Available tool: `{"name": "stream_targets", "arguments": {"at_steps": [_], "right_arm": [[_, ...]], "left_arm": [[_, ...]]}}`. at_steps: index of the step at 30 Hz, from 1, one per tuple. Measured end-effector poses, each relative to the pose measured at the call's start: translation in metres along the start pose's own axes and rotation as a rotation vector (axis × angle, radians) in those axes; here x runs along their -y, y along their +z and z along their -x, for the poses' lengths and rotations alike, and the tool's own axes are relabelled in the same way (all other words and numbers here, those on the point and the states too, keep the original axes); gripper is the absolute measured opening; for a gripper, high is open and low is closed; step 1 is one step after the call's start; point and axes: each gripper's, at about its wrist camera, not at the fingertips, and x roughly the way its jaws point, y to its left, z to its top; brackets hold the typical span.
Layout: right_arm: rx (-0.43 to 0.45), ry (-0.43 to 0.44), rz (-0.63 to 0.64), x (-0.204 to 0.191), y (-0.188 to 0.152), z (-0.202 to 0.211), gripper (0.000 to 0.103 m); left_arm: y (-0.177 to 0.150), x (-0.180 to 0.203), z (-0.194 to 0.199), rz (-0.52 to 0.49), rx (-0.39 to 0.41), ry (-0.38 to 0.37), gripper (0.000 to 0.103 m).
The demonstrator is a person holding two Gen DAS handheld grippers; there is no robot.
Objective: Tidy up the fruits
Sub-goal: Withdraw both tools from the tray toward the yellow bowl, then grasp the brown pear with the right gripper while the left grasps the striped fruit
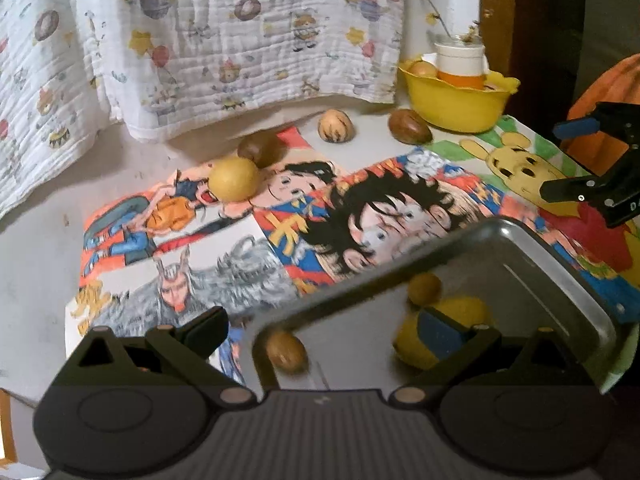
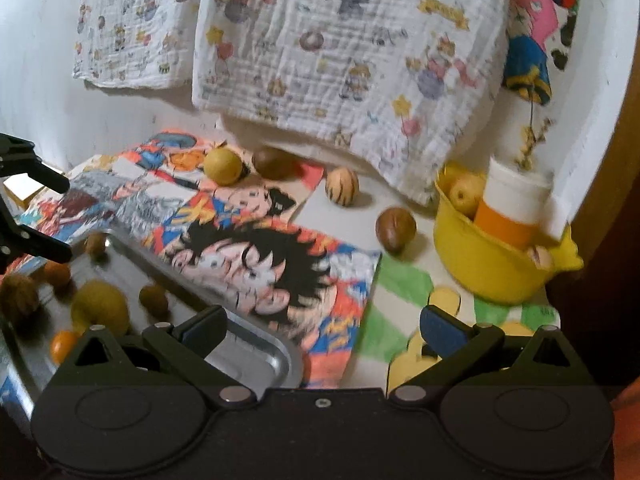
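A steel tray (image 1: 560, 264) (image 2: 256, 356) lies on cartoon mats and holds several fruits, among them a yellow one (image 1: 460, 312) (image 2: 100, 306) and a brown one (image 1: 286, 350) (image 2: 154, 300). Loose on the table sit a yellow fruit (image 1: 234, 179) (image 2: 223, 166), a dark brown fruit (image 1: 260, 148) (image 2: 274, 162), a striped fruit (image 1: 335, 125) (image 2: 341, 186) and another brown fruit (image 1: 409, 126) (image 2: 396, 227). My left gripper (image 1: 324, 328) (image 2: 44, 216) hovers open over the tray's near end. Open and empty, my right gripper (image 2: 324, 326) (image 1: 560, 160) hangs over the mats right of the tray.
A yellow bowl (image 1: 456, 104) (image 2: 488, 264) at the back right holds a white and orange cup (image 1: 460, 64) (image 2: 512, 208) and a fruit. Printed cloths (image 1: 200, 40) (image 2: 340, 48) hang along the back wall. An orange pumpkin-like object (image 1: 600, 112) sits at the right edge.
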Motion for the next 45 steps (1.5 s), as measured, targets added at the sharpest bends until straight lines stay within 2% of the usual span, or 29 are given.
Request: {"name": "stream_targets", "arguments": {"at_steps": [10, 15, 23, 28, 33, 37, 45], "right_arm": [[0.026, -0.017, -0.106, 0.009, 0.034, -0.041, 0.102], [0.041, -0.063, -0.126, 0.014, 0.047, -0.064, 0.102], [0.008, -0.124, -0.239, 0.033, 0.047, -0.122, 0.101], [0.000, -0.158, -0.305, 0.041, 0.046, -0.155, 0.097], [-0.015, -0.221, -0.261, 0.040, 0.046, -0.178, 0.089], [-0.016, -0.254, -0.251, 0.042, 0.048, -0.188, 0.086], [-0.027, -0.288, -0.216, 0.042, 0.052, -0.208, 0.079]], "left_arm": [[0.045, -0.020, -0.039, 0.003, 0.066, 0.001, 0.103], [0.076, -0.023, -0.064, 0.006, 0.109, -0.014, 0.103], [0.129, -0.017, -0.124, 0.020, 0.171, -0.028, 0.103], [0.151, -0.008, -0.173, -0.018, 0.190, -0.027, 0.102], [0.165, -0.006, -0.210, 0.029, 0.153, -0.059, 0.102], [0.176, -0.002, -0.226, 0.036, 0.170, -0.070, 0.101], [0.187, -0.001, -0.256, 0.087, 0.147, -0.094, 0.092]]}}
